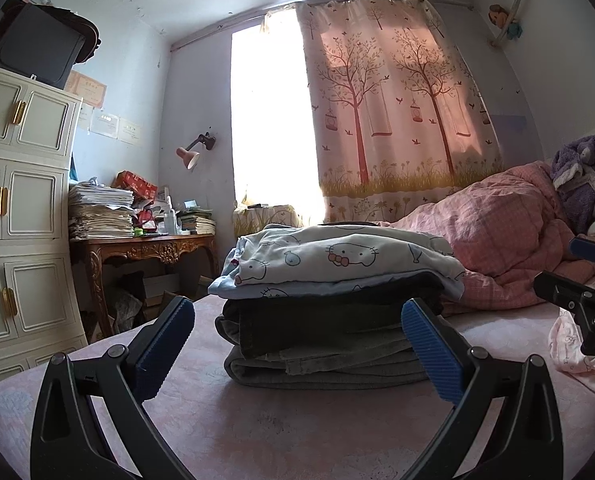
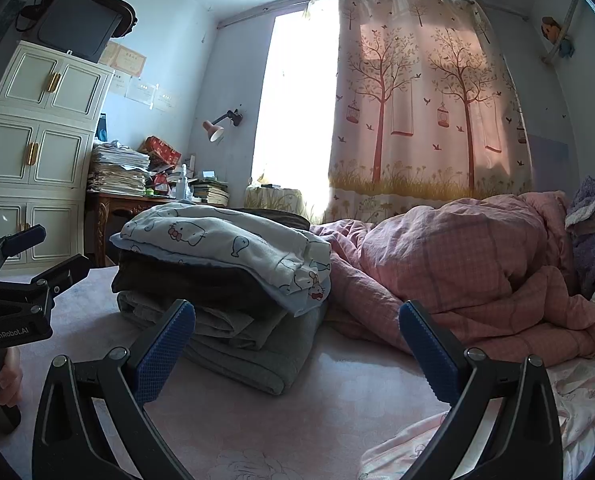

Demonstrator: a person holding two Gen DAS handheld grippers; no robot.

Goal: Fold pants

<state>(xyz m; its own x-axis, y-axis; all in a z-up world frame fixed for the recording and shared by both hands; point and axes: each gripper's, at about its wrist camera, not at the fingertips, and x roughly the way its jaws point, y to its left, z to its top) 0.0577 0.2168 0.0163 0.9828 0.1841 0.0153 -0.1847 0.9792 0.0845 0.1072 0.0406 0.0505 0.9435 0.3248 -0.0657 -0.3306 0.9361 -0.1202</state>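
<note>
Both the left gripper [image 1: 297, 354] and the right gripper [image 2: 297, 354] hovered empty, jaws spread wide, above the bed [image 1: 297, 432]. A stack of folded pants [image 1: 329, 344] sat on the mattress between them, a cartoon-cat pair [image 2: 225, 240] on top. The cloth looked soft and limp, best pinched at a thick folded edge.

The pale pink garment [image 2: 497, 432] runs off the frame's bottom edge, partly behind the right claw [image 2: 297, 350].
</note>
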